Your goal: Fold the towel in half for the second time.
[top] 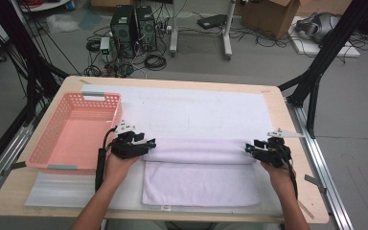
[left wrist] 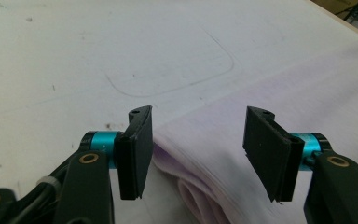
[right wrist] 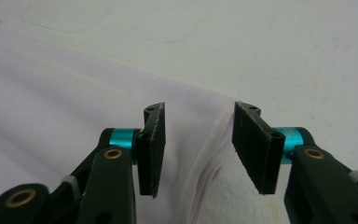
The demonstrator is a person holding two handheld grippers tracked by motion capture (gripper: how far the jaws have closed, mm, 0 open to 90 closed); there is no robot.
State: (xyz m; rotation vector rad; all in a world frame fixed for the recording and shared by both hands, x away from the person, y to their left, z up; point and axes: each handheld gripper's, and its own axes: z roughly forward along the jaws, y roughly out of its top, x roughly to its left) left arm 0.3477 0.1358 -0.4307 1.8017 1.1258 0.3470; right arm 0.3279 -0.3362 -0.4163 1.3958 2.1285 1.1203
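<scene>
A pale lilac towel (top: 201,177) lies on the white mat, its far part doubled over into a thick band across the middle. My left gripper (top: 149,143) is at the band's left end and my right gripper (top: 249,148) at its right end. In the left gripper view the towel's folded corner (left wrist: 261,93) lies between the jaws of the left gripper (left wrist: 199,116), which stand apart without pressing it. In the right gripper view the layered edge of the towel (right wrist: 51,93) runs up between the separated jaws of the right gripper (right wrist: 200,112). Both grippers are open.
A pink plastic basket (top: 43,143) with nothing inside stands on the table's left side, close to my left hand. The white mat (top: 196,110) covers most of the wooden table (top: 287,124). Computers, cables and boxes sit on the floor beyond the far edge.
</scene>
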